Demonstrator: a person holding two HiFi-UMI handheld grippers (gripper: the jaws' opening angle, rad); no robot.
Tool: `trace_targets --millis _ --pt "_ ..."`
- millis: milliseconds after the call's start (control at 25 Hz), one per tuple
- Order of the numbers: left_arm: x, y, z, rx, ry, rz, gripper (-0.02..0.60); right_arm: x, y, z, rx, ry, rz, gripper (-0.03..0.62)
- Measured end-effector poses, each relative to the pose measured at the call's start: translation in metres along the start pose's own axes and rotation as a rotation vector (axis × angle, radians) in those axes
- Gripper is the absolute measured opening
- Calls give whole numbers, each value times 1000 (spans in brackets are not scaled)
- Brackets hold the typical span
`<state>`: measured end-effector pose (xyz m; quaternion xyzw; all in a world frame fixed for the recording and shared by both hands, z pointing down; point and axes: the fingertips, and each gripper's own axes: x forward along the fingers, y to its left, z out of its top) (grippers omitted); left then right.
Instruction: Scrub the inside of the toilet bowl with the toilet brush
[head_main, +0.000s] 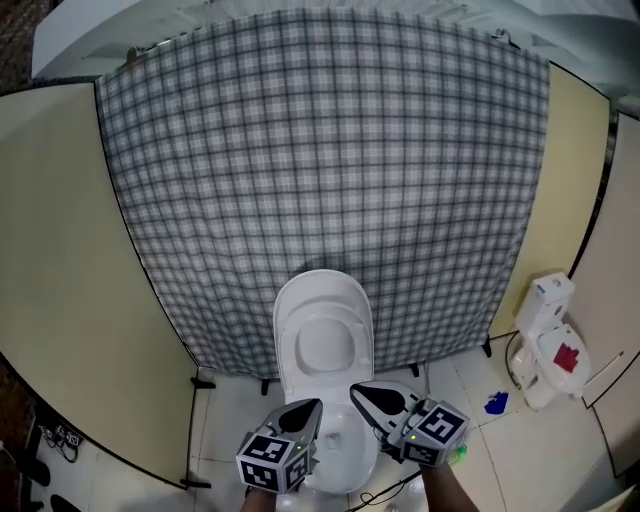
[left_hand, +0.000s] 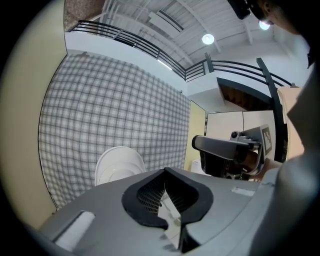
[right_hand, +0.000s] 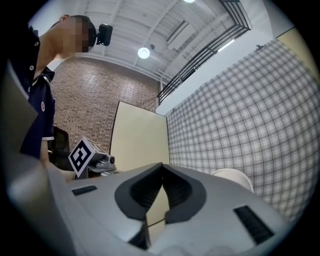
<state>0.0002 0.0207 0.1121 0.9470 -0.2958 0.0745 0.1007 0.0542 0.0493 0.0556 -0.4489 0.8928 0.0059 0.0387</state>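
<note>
- The left claw (head_main: 308, 408) was shut, its pads pressed together with nothing between them. The right claw (head_main: 365, 393) was closed and empty too.
- The toilet bowl (head_main: 338, 445) lay directly below and between the 2 claws. Its lid (head_main: 322, 320) stood raised just ahead of their tips, against the checked curtain (head_main: 320, 150).
- No toilet brush could be picked out for certain. A white object (head_main: 548, 345) with a red patch stood well off to the right of the right claw, near a small blue item (head_main: 496, 403).
- The scrubbing looked not yet begun, and the step in hand seemed to be fetching the brush.
- To do that well, 1 claw would need to open fully before reaching the handle and grip it high. It should keep the brush upright and bring the head over the rim without knocking it, while the other claw stayed clear of the bowl.
</note>
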Motion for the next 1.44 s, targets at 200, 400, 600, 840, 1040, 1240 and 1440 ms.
trace_targets --millis 200,400,600,840,1040,1240,1440 --pt "20 -12 -4 -3 9 -22 0 -8 -15 -11 21 7 -14 0" --pt "24 -19 5 -6 3 -17 0 -20 -25 -10 56 10 -61 0" --pt "20 -19 13 -3 -24 -8 0 -19 -22 -6 40 3 -43 0" --pt "4 -16 7 -10 -34 -5 0 -15 -3 -16 38 30 -18 0" --pt "-3 -19 2 -9 -57 0 0 -16 6 -16 15 16 3 0" --pt "14 -18 33 -37 -5 -8 0 -4 -18 10 67 39 -4 0" --pt "17 -34 46 -63 21 15 0 -11 -25 25 80 58 37 0"
